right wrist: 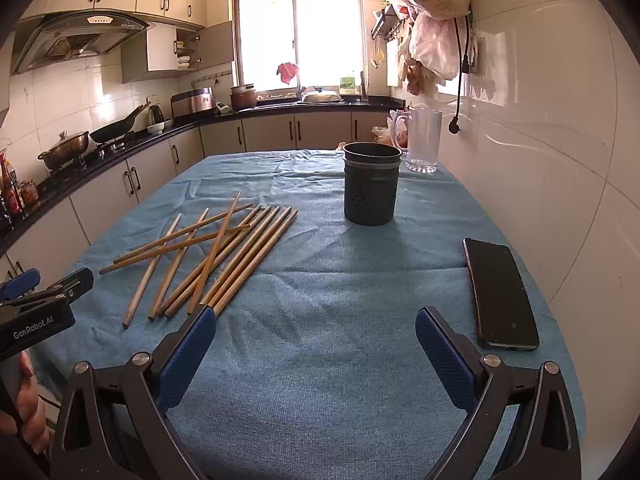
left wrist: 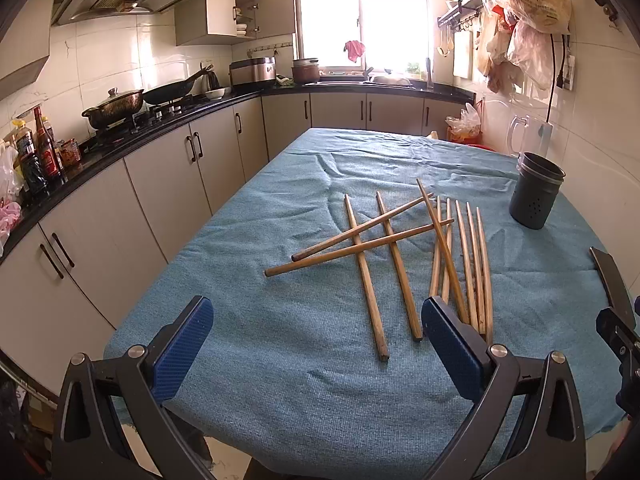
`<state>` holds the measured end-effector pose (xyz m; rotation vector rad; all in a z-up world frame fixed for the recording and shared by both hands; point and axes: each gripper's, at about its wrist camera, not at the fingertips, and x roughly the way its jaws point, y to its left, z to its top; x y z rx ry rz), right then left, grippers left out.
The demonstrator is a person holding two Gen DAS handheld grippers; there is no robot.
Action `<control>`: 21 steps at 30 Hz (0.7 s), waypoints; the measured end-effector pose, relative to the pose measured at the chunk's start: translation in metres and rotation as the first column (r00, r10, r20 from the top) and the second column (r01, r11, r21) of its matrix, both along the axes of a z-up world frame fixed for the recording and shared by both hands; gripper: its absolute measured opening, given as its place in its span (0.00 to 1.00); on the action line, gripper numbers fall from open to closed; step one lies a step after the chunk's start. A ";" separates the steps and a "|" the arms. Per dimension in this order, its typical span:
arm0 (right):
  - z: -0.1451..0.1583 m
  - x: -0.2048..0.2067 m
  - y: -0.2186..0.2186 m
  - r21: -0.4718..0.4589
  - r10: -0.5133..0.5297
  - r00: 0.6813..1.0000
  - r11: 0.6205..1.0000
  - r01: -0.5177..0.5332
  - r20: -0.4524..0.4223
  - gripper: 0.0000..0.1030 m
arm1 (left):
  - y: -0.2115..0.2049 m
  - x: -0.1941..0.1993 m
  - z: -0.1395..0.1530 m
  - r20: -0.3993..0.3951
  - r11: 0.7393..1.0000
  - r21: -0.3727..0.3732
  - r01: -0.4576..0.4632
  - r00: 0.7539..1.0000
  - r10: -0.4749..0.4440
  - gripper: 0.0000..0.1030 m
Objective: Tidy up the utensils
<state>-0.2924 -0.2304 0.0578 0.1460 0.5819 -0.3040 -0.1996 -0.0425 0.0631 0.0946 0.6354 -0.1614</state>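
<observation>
Several wooden chopsticks (left wrist: 394, 252) lie scattered and crossed on the blue cloth; they also show in the right wrist view (right wrist: 224, 256) at centre left. A dark perforated utensil holder (left wrist: 536, 194) stands upright at the right; it also shows in the right wrist view (right wrist: 371, 182), with nothing visible in it. My left gripper (left wrist: 318, 312) is open and empty, above the near table edge just short of the chopsticks' near ends. My right gripper (right wrist: 316, 320) is open and empty, to the right of the chopsticks and in front of the holder.
A black phone (right wrist: 502, 294) lies on the cloth near the right wall. A clear plastic jug (right wrist: 423, 138) stands behind the holder. The blue cloth (right wrist: 320, 360) covers the table. Kitchen counters with pans (left wrist: 116, 106) run along the left.
</observation>
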 end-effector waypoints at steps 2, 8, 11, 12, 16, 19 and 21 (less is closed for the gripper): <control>0.000 0.000 0.000 0.001 0.000 1.000 1.000 0.000 0.001 0.98 | 0.000 0.000 0.000 0.000 1.000 0.000 -0.001 1.000 0.001 1.00; -0.001 0.000 0.001 -0.001 0.002 1.000 1.000 -0.002 -0.002 0.97 | 0.000 0.000 0.000 -0.001 1.000 0.000 0.000 1.000 0.000 1.00; -0.002 0.000 0.002 -0.001 0.004 1.000 1.000 -0.004 -0.004 0.97 | -0.001 0.000 -0.001 -0.001 1.000 0.000 0.000 1.000 0.000 1.00; -0.002 0.001 0.003 -0.001 0.004 1.000 1.000 -0.004 -0.005 0.97 | 0.000 0.000 -0.001 -0.002 1.000 0.001 0.001 1.000 -0.001 1.00; -0.002 0.001 0.003 -0.002 0.008 1.000 1.000 -0.008 -0.008 0.96 | 0.000 0.000 -0.001 0.003 1.000 0.003 0.003 1.000 -0.003 1.00; 0.001 0.004 0.002 -0.005 0.021 1.000 1.000 -0.021 -0.007 0.95 | 0.002 0.002 -0.001 0.008 1.000 0.004 0.007 1.000 -0.007 1.00; 0.004 0.008 0.000 0.018 0.048 0.999 0.999 -0.048 -0.015 0.93 | 0.006 0.005 0.001 0.012 1.000 0.006 0.005 1.000 -0.005 1.00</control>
